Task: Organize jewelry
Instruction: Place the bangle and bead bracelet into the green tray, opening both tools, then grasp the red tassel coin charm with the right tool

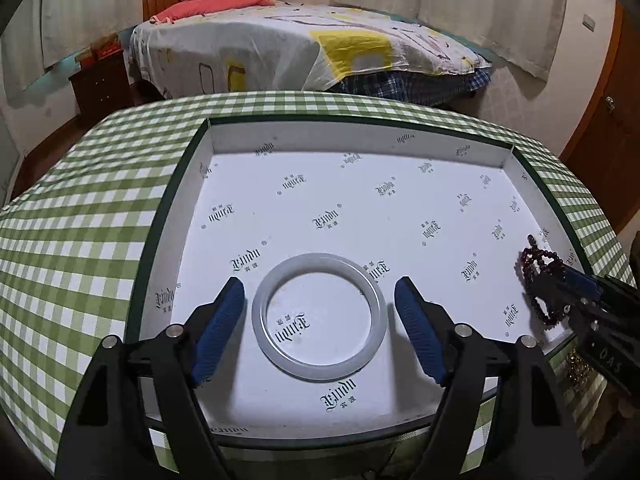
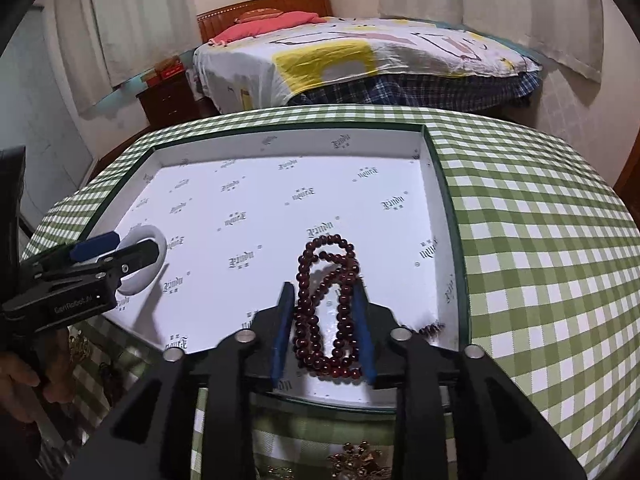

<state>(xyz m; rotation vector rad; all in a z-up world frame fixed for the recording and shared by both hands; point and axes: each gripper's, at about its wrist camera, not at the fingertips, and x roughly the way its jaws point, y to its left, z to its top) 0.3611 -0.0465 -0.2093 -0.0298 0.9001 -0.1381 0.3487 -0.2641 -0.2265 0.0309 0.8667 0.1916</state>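
Note:
A white bangle (image 1: 320,316) lies flat on the floor of a shallow white-lined box (image 1: 360,136) with a dark green rim. My left gripper (image 1: 319,294) is open, its blue pads on either side of the bangle and apart from it. My right gripper (image 2: 325,300) is shut on a dark red bead string (image 2: 326,300), which hangs between its pads over the box's right part. In the left wrist view the beads (image 1: 538,276) and right gripper (image 1: 560,284) show at the right edge. In the right wrist view the bangle (image 2: 154,236) and left gripper (image 2: 132,246) show at left.
The box sits on a table with a green checked cloth (image 1: 80,232). Gold-coloured jewelry (image 2: 356,462) lies on the cloth in front of the box. A bed (image 1: 300,44) and a dark nightstand (image 1: 100,84) stand beyond the table.

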